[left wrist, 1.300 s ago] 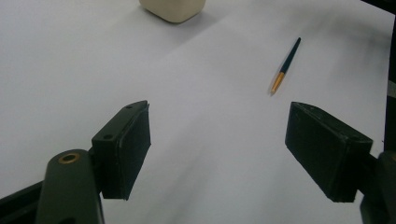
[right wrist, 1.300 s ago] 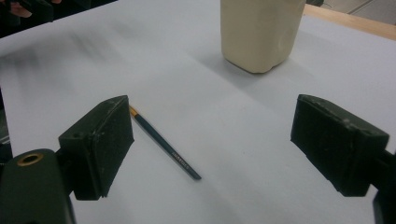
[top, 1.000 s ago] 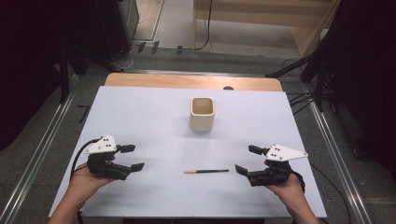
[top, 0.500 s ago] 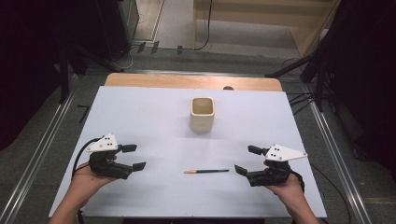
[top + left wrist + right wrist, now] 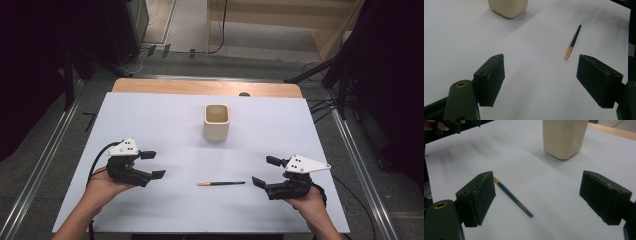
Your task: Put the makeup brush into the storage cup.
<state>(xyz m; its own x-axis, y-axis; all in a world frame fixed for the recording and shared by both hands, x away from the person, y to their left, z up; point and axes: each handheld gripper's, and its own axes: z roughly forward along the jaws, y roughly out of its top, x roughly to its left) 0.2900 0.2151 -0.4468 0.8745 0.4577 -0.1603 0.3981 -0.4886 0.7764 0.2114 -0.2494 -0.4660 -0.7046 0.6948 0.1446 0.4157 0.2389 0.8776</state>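
A thin dark pencil (image 5: 221, 183) with an orange end lies flat on the white table sheet (image 5: 170, 125), between the two hands near the front edge. It also lies ahead of the jaws as the pencil (image 5: 573, 42) and the pencil (image 5: 512, 197). A cream square cup (image 5: 216, 121) stands upright at mid-table, seen too as the cup (image 5: 507, 7) and the cup (image 5: 564, 137). My left gripper (image 5: 152, 164) rests at front left, open and holding nothing. My right gripper (image 5: 265, 171) sits at front right, open too, just right of the pencil's dark tip.
A wooden table edge (image 5: 205, 87) shows beyond the white sheet. Metal rails (image 5: 45, 160) run along both sides of the table, and cables (image 5: 320, 105) lie on the floor at back right. The left hand's gripper (image 5: 451, 125) shows far off in the right gripper view.
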